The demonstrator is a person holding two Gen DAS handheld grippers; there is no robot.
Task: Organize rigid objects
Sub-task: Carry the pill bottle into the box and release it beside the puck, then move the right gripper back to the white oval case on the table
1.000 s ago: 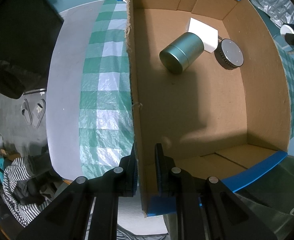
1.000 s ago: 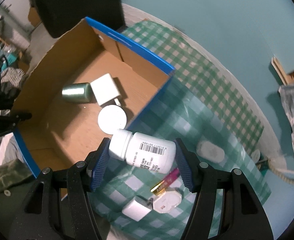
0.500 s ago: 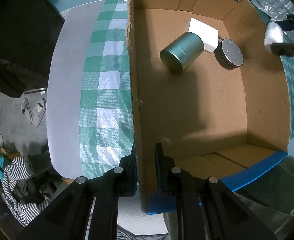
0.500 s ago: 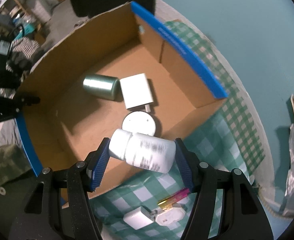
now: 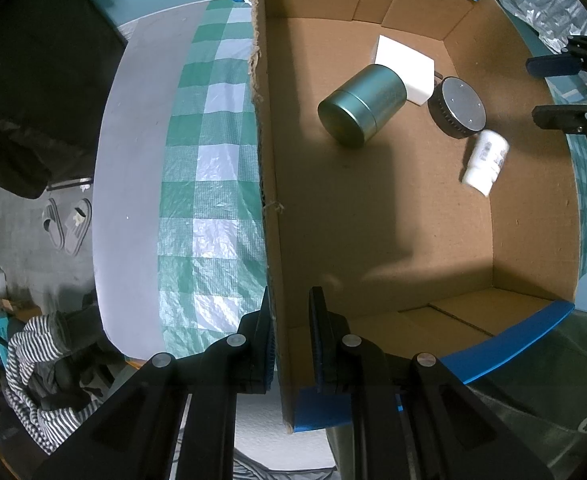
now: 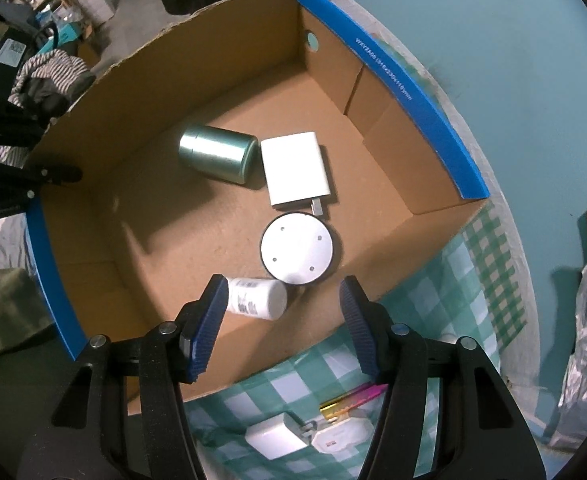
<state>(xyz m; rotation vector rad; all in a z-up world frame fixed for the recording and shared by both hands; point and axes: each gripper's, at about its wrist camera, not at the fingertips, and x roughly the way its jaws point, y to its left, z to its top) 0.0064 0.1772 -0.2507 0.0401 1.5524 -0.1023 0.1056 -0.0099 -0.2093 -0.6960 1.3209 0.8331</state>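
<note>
The left gripper [image 5: 291, 332] is clamping the brown cardboard box's wall [image 5: 271, 216]. The right gripper [image 6: 283, 320] is hovering over the box, its fingers spread with nothing between them, though its jaws have just been closing; the white plastic pill bottle [image 6: 257, 298] is lying on the box floor below.

The left gripper [image 5: 291, 336] is clamped on the torn side wall of the cardboard box [image 5: 269, 184]. Inside lie 4 things: a green tin [image 5: 363, 104] on its side against a white adapter [image 5: 407, 68], a round disc [image 5: 459, 106], and a white pill bottle [image 5: 485, 162] just beside it. The right gripper [image 5: 559, 90] hangs over the far wall, gaping.
</note>
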